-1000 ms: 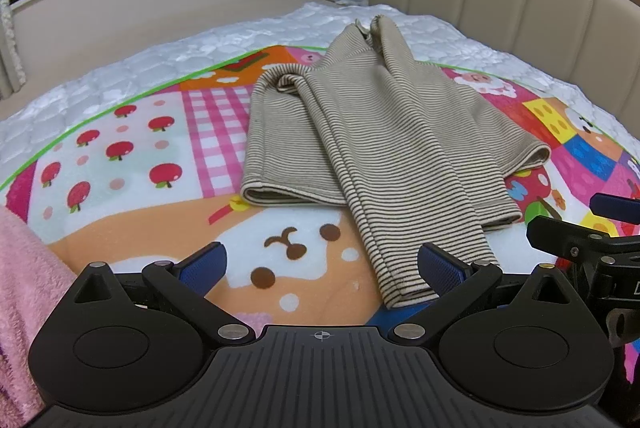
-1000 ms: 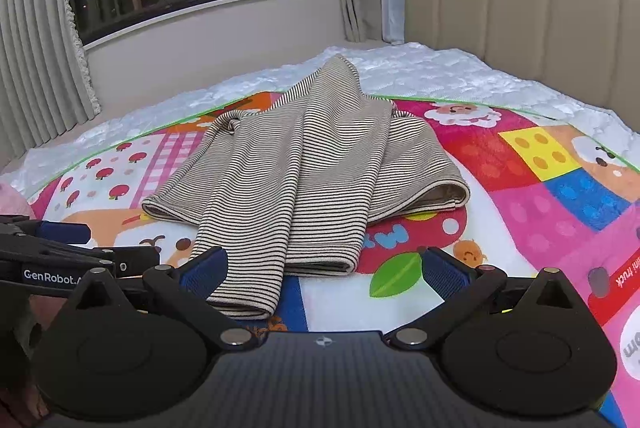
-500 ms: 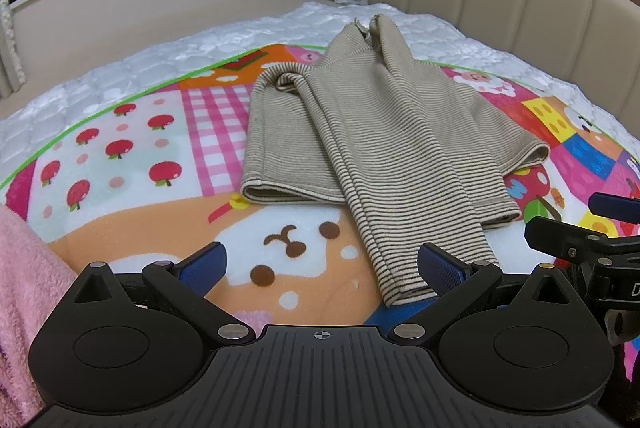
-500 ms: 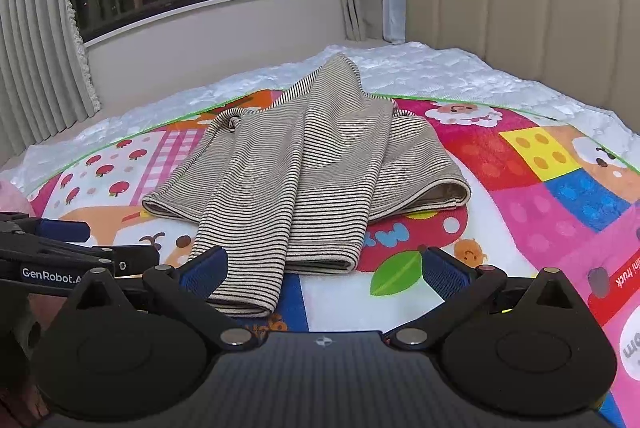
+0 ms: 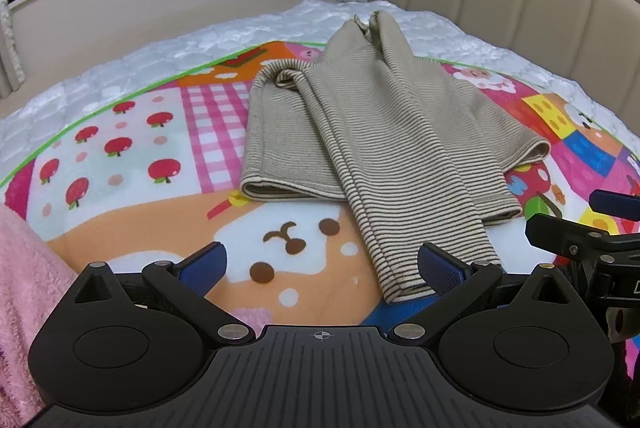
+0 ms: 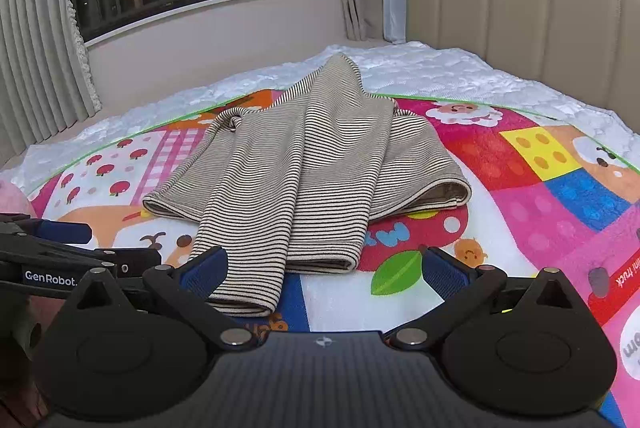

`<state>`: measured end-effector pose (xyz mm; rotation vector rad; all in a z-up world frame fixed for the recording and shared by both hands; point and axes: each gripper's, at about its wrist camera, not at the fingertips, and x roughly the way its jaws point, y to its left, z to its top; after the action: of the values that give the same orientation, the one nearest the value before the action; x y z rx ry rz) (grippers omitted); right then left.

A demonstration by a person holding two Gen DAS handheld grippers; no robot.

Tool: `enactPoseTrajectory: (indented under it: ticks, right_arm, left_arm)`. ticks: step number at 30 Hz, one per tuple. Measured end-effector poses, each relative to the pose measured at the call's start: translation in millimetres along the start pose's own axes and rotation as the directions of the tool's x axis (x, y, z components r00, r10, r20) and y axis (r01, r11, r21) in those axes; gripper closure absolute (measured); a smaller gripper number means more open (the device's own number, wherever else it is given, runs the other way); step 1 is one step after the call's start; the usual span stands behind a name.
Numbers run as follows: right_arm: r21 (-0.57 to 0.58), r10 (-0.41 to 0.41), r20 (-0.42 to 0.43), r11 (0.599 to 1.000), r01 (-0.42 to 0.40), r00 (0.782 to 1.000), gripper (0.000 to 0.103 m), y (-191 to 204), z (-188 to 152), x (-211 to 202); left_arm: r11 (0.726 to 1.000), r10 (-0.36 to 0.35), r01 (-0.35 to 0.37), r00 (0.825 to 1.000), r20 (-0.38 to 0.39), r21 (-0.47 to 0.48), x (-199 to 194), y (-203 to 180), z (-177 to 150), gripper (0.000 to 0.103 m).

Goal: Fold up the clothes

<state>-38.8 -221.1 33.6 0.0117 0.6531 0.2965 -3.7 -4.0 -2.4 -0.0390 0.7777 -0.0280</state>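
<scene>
A beige, dark-striped knit garment (image 5: 376, 132) lies on a brightly printed cartoon play mat (image 5: 132, 156) spread over a white quilted bed (image 5: 168, 48), its two long sleeves crossed down the front and reaching toward the cameras. Over the past second almost nothing has shifted: garment, mat and both tools sit where they were, with at most a slight drift in the views. That stillness suggests a pause between folds, the sleeves already turned in and the body fold yet to come.

The left tool (image 5: 320, 264) hovers low at the near edge of the mat, its blue-padded fingers spread wide and empty; the cuff of the nearer sleeve (image 5: 400, 288) lies just inside its right-hand finger, though contact cannot be confirmed. The right tool (image 6: 324, 264) is equally wide open and holds nothing, the two sleeve ends (image 6: 280, 260) lying between its fingers, the longer cuff beside the left-hand one.

A pink fluffy fabric (image 5: 24, 288) edges in at far left. A padded beige headboard (image 6: 520, 24) rises behind the bed. Judging by the layout, the next move would be to grip the sleeve ends or hem.
</scene>
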Motion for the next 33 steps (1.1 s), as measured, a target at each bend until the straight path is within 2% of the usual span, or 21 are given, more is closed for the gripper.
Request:
enactPoseTrajectory:
  ticks: [33]
  right_arm:
    - [0.006,0.002,-0.018,1.000,-0.002,1.000,0.000,-0.3,-2.9,1.5]
  left_arm:
    - [1.000,-0.001,0.002,1.000,-0.020,0.002,3.9,0.0,-0.8,0.000]
